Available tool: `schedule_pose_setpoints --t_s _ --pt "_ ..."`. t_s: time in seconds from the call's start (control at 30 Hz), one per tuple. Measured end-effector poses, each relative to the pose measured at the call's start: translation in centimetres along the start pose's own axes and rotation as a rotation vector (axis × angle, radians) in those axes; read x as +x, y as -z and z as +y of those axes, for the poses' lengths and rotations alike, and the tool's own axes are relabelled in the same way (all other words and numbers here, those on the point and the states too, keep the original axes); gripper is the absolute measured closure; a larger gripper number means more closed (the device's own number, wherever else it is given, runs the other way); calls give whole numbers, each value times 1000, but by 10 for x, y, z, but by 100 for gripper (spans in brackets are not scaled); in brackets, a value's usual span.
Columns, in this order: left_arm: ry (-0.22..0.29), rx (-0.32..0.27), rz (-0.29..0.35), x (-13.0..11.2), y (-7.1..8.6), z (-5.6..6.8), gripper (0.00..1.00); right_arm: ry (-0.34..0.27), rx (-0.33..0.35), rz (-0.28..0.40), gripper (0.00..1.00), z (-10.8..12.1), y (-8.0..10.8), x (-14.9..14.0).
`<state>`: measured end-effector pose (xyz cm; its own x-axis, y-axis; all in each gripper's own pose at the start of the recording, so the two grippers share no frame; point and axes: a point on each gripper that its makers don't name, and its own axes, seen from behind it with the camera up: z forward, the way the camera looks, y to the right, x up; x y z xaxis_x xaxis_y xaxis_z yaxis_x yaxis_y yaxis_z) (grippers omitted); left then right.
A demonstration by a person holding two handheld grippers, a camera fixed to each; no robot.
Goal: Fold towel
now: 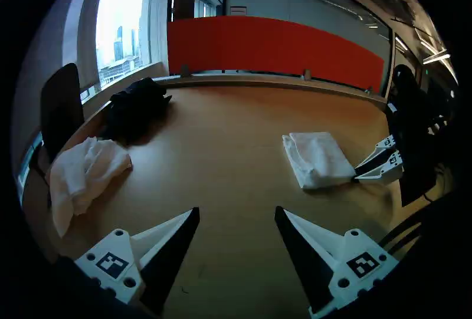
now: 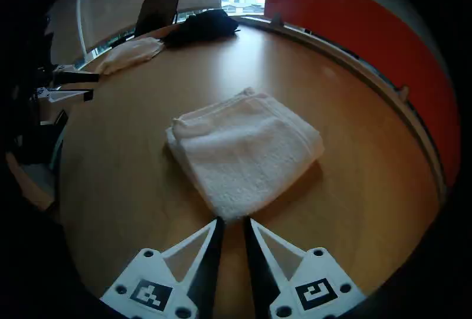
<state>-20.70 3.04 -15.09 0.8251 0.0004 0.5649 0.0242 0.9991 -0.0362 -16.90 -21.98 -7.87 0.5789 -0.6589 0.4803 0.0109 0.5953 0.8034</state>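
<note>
On the table (image 2: 354,160) the towel (image 2: 245,151) sits folded into a neat block, so this fold looks basically done. Right gripper (image 2: 233,224) is at its near corner, fingers almost together, but I can't tell if it's pinching cloth. Left gripper (image 1: 236,219) hangs wide open, well apart from it. Next move is probably letting go cleanly, then maybe the crumpled towel (image 1: 82,174).
</note>
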Motion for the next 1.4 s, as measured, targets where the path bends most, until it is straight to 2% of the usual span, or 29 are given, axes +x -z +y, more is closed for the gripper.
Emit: schedule_pose_setpoints --t_s 0.17,0.33,0.8,1.17,1.4 --pt "-2 -3 1 0 0 1 5 -4 -6 4 90 3 2 1" --pt "-2 -5 2 0 -1 2 6 -2 -5 14 96 3 5 4" --pt "2 1 11 4 -1 0 5 16 0 89 97 5 18 39" --pt "3 0 19 5 2 2 5 48 -19 214 97 18 46 103" --pt "2 -4 23 8 3 2 5 65 -11 265 97 24 69 141"
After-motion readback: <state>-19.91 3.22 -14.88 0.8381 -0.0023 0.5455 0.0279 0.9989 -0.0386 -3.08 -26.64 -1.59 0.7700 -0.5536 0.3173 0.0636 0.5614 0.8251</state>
